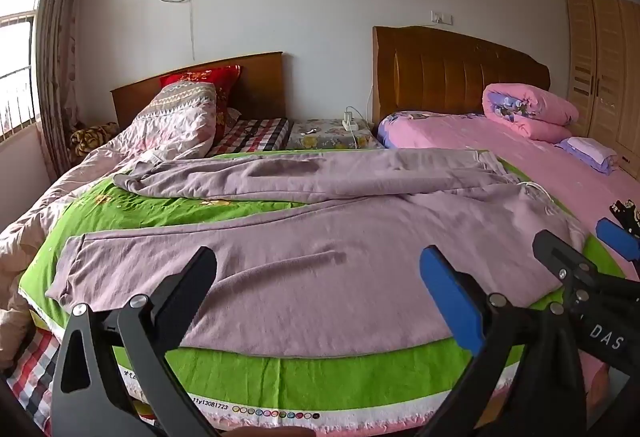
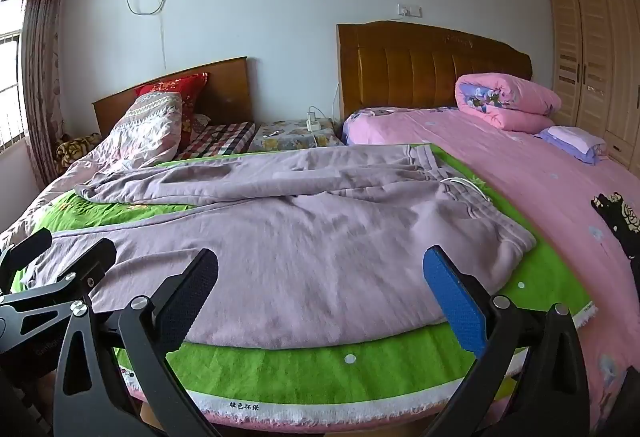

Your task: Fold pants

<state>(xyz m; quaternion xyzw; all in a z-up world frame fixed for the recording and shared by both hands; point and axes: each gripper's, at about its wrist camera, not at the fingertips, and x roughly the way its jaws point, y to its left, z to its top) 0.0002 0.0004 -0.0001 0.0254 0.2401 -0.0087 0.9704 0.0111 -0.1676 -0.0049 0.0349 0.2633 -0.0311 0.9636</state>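
Green cloth [image 1: 280, 365] covers the near end of a bedroom bed, where the left gripper [image 1: 320, 277] and right gripper [image 2: 320, 277] hover side by side, jaws spread wide and empty. Just ahead of both lie the lilac pants [image 2: 280, 237], unfolded, the near leg below the fingertips, the second leg beyond it and the waistband [image 2: 460, 193] toward the right claw's far right. A neat fold likely means pinching the near leg's edge at two spaced points and carrying it over the far leg.
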